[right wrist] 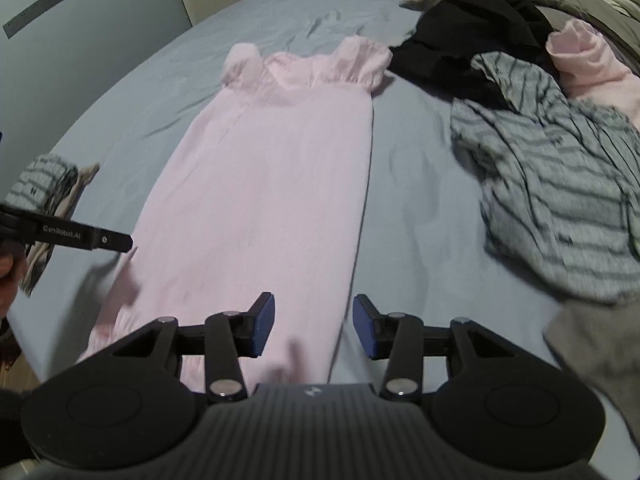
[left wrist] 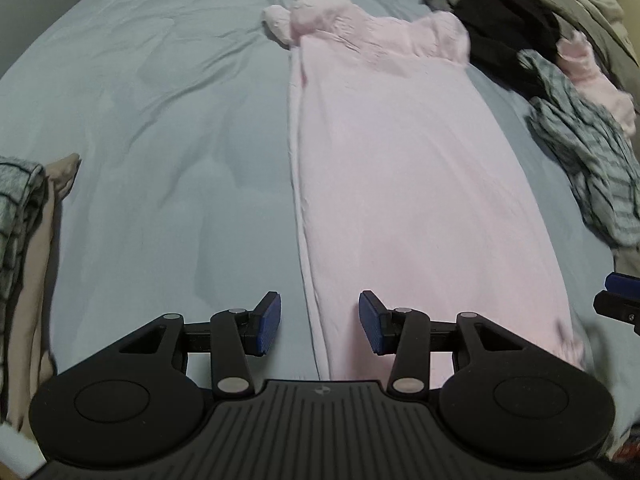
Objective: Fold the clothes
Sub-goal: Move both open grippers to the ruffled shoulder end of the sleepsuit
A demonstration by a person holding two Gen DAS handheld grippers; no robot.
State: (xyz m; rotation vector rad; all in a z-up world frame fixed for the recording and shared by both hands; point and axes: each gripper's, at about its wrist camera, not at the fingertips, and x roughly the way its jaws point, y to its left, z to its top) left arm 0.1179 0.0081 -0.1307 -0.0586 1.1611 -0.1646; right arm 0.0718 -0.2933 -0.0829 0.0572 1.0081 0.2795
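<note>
A long pale pink dress (left wrist: 400, 168) lies flat and lengthwise on the blue-grey bed sheet (left wrist: 160, 140), its puffed sleeves at the far end. In the right wrist view the same pink dress (right wrist: 264, 184) stretches away from me. My left gripper (left wrist: 319, 322) hovers open over the dress's left hem edge, with nothing between its blue pads. My right gripper (right wrist: 314, 326) hovers open over the hem's right edge, also empty. The left gripper's finger (right wrist: 86, 238) shows at the left in the right wrist view, and a tip of the right gripper (left wrist: 618, 296) at the right edge of the left wrist view.
A heap of loose clothes sits to the right: a grey striped garment (right wrist: 560, 184), black cloth (right wrist: 468, 28), a pink piece (right wrist: 592, 60) and olive bedding (right wrist: 592, 344). Folded striped and beige clothes (left wrist: 20, 216) lie at the bed's left edge. A hand (right wrist: 8, 276) grips the left tool.
</note>
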